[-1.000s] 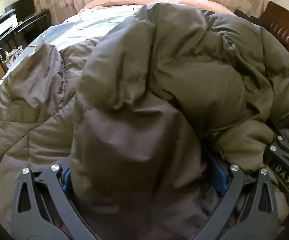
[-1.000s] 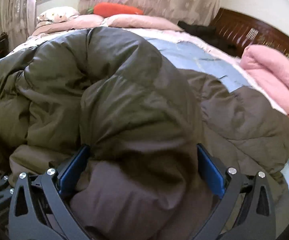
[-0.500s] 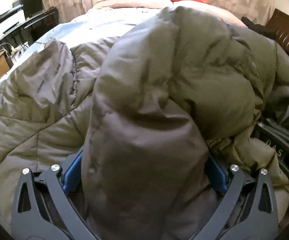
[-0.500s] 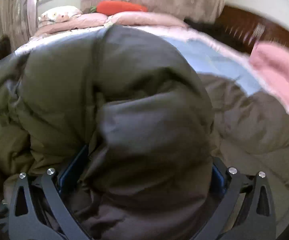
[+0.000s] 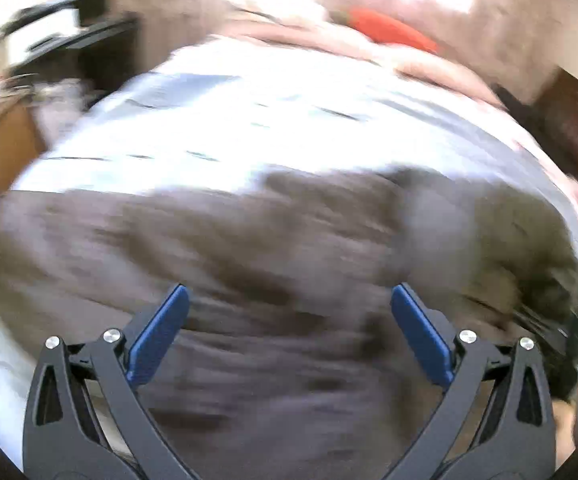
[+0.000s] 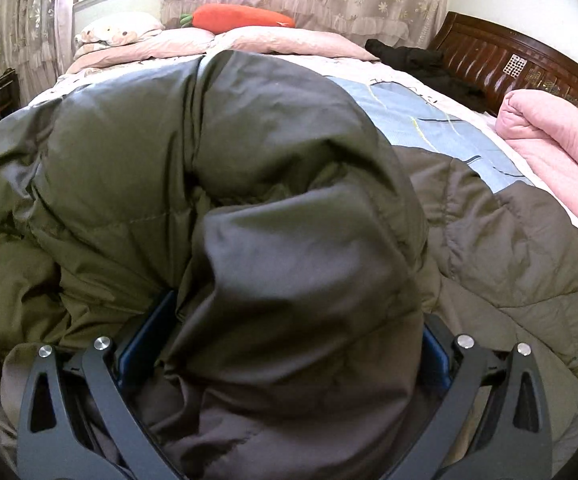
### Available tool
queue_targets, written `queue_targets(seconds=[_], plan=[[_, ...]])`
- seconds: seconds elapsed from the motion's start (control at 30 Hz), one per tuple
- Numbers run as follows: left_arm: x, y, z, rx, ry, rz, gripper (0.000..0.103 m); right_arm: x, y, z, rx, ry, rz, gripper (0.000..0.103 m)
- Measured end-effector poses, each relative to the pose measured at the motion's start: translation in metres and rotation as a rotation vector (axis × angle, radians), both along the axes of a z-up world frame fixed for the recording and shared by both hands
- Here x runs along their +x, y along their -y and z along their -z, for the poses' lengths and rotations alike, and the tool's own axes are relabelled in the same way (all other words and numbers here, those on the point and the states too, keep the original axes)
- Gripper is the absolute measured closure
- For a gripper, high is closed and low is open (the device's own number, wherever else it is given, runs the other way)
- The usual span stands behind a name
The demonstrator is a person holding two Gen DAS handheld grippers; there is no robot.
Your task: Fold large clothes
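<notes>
**Gripping one fold of the coat, other tool spread wide**

Bunching up between the blue pads of the right gripper (image 6: 289,344) is a thick fold of the olive-brown padded coat (image 6: 249,184). The fabric fills the whole gap between the fingers and swells over them, so only slivers of the left pad (image 6: 145,340) and the right pad show at either side. The jaws are clamped on that fold. From there the coat rises in a puffy hump ahead of the tool and spreads to both sides; its quilted lining lies flatter to the right, reaching toward the right edge of the bed (image 6: 429,120).

The left wrist view is heavily blurred. There the left gripper (image 5: 289,332) has its jaws spread wide, with both blue pads fully bare and nothing between them. The coat (image 5: 249,240) appears as a dark brown smear lying flat across the near part of the bed, under and ahead of the fingers; whether the pads touch it cannot be told through the blur.

The bed carries a pale blue and white cover (image 5: 289,112). Along its far edge lie pinkish pillows (image 6: 281,40) with an orange carrot-shaped cushion (image 6: 241,18) on top. A folded pink quilt (image 6: 561,140) sits at the right edge, near the dark wooden headboard (image 6: 509,64), and a black garment (image 6: 421,60) lies in the far right corner.
</notes>
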State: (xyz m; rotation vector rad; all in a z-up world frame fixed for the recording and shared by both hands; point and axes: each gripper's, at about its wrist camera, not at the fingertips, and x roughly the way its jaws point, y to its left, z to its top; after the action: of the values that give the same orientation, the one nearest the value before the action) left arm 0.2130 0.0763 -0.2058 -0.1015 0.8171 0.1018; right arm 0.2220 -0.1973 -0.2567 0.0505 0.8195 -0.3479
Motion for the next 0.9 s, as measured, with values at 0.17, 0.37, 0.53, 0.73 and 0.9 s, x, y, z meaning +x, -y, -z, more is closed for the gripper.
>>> queue_targets(seconds=[0.17,0.37,0.53,0.73,0.9], plan=[[-0.020,-0.129,-0.015,0.135,-0.036,-0.467,0.002,-0.004,0.000,0.003,-0.002,0.010,0.004,0.001],[-0.090,-0.247,0.005,-0.173,0.052,-0.797,0.002,-0.007,-0.002,0.004,-0.003,0.031,0.015,0.001],[-0.115,-0.276,0.068,-0.367,-0.011,-0.927,0.002,-0.012,0.002,0.004,0.010,0.044,0.017,0.001],[-0.070,-0.277,0.066,-0.278,-0.017,-0.858,0.002,-0.013,0.005,0.004,0.018,0.048,0.017,0.001],[-0.031,-0.294,0.072,-0.313,-0.092,-0.848,0.002,-0.013,0.008,0.003,0.022,0.052,0.016,0.001]])
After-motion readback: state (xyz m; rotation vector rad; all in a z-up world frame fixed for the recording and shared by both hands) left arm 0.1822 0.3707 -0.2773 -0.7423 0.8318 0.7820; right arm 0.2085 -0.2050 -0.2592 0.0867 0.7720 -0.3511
